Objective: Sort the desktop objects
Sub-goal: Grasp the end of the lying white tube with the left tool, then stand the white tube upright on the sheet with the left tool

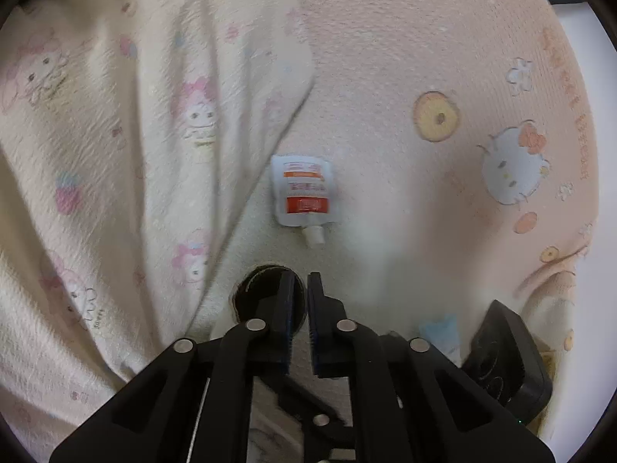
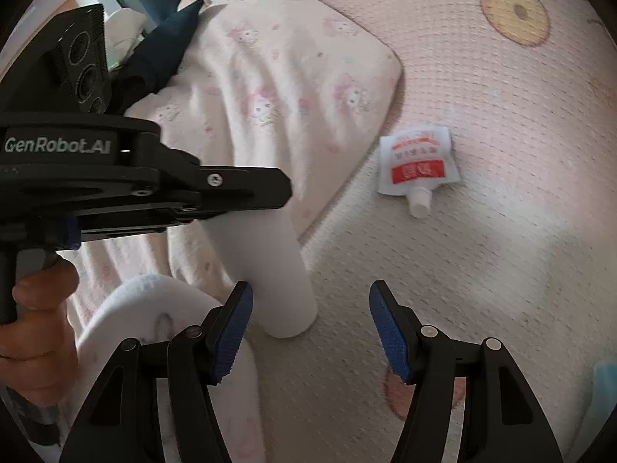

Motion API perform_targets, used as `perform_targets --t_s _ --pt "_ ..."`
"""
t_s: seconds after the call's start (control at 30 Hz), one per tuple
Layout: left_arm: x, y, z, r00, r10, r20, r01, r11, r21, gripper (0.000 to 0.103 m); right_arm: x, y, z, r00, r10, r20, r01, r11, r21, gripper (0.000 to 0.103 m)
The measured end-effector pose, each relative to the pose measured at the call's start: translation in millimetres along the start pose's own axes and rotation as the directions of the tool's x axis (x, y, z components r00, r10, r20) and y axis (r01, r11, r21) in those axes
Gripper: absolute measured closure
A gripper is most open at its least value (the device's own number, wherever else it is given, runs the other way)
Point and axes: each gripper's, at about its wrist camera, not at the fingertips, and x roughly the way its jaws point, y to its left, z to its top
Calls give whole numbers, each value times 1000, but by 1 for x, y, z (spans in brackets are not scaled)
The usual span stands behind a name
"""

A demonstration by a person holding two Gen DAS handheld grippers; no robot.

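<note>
The left gripper (image 1: pixel 300 281) has its jaws drawn almost together on the rim of a white tube-shaped cup (image 2: pixel 270 270); in the left wrist view one finger sits inside the dark mouth of the cup (image 1: pixel 262 293) and the other outside, so the wall looks pinched between them. In the right wrist view the cup hangs tilted from that gripper (image 2: pixel 266 193), its base touching or just above the pink cartoon mat (image 2: pixel 501 96), beside a folded printed blanket (image 2: pixel 289 77). The right gripper (image 2: pixel 310 308) stands half wide and holds nothing. A small white and red spout pouch (image 2: pixel 418 162) lies flat on the mat, farther off and slightly right of the right jaws, its long axis running away from them with the spout toward the near side. The right hand looks the freer to take it.
</note>
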Motion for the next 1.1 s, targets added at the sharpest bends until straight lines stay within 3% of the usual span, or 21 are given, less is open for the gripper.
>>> perform_targets --t_s 0.1,0.2,0.3,0.5,0.63,0.8,0.87,0.97,1.1 --pt "-2 -9 0 995 -99 -2 99 995 0 98 0 5 3 1000 24 19 -24 1000 -14 42" --pt "-4 -20 -3 993 -119 -8 119 992 33 98 -5 10 2 999 3 48 -1 999 -45 42" --pt "2 -26 -6 992 -121 -26 122 991 46 98 -7 6 1 997 -53 48 55 997 -51 61" --pt "10 -38 -14 986 -161 -46 164 984 70 98 -17 -8 -3 992 -113 58 113 993 -10 61" --pt "17 -52 -20 972 -218 -84 226 970 95 98 -29 -12 -6 984 -159 82 158 987 22 61" --pt "28 -70 -28 969 -219 -118 234 964 129 98 -49 -20 -11 973 -215 88 211 976 49 61" --pt "33 -72 -31 957 -261 -124 276 954 115 98 -60 -24 -17 972 -211 105 206 977 56 61" --pt "35 -70 -31 943 -311 -116 320 945 73 97 -62 -33 -20 966 -235 105 228 971 75 61" --pt "23 -72 -31 947 -312 -69 319 941 113 91 -72 -48 -19 965 -223 139 204 969 137 61"
